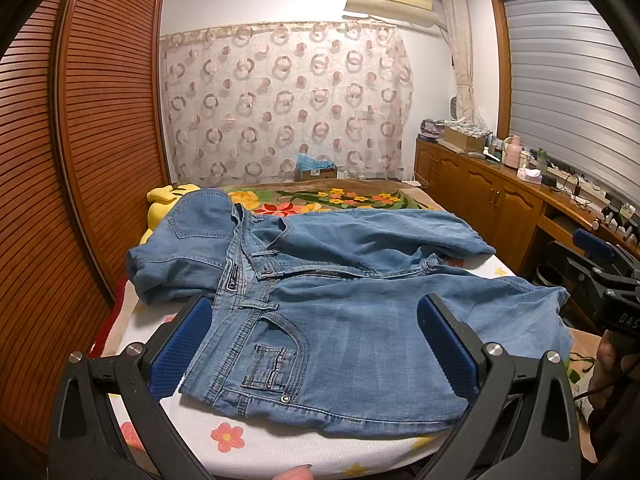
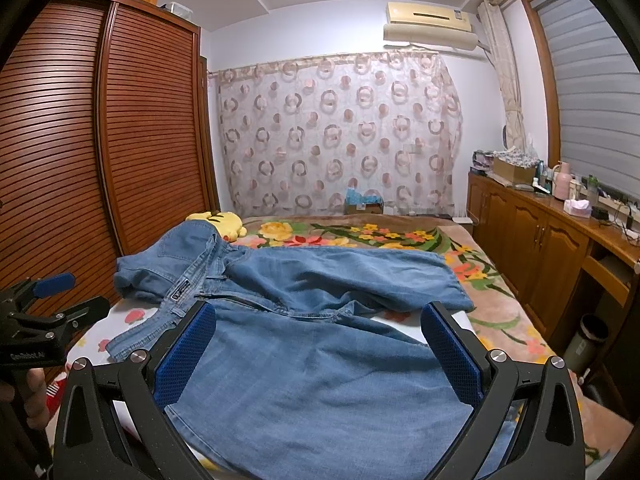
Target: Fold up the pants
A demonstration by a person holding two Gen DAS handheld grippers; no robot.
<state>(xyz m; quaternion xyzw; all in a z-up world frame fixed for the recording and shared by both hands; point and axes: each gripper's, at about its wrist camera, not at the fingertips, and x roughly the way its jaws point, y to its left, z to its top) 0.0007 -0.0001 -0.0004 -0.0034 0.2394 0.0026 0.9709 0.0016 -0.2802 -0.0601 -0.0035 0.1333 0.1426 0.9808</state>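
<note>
Light blue jeans [image 1: 340, 320] lie spread across the bed, waistband to the left, legs running right; the seat part is bunched up at the far left. They also show in the right wrist view [image 2: 312, 360]. My left gripper [image 1: 316, 344] is open and empty, hovering over the front pocket near the waistband. My right gripper [image 2: 320, 356] is open and empty, hovering over the near leg. The right gripper also shows at the right edge of the left wrist view [image 1: 600, 272], and the left gripper at the left edge of the right wrist view [image 2: 56, 300].
The bed [image 1: 256, 440] has a white flowered sheet and a floral blanket [image 2: 400, 236] behind the jeans. A yellow plush toy [image 2: 220, 222] lies at the far left. A slatted wooden wardrobe [image 1: 60, 200] stands left; wooden cabinets [image 2: 540, 248] with clutter stand right.
</note>
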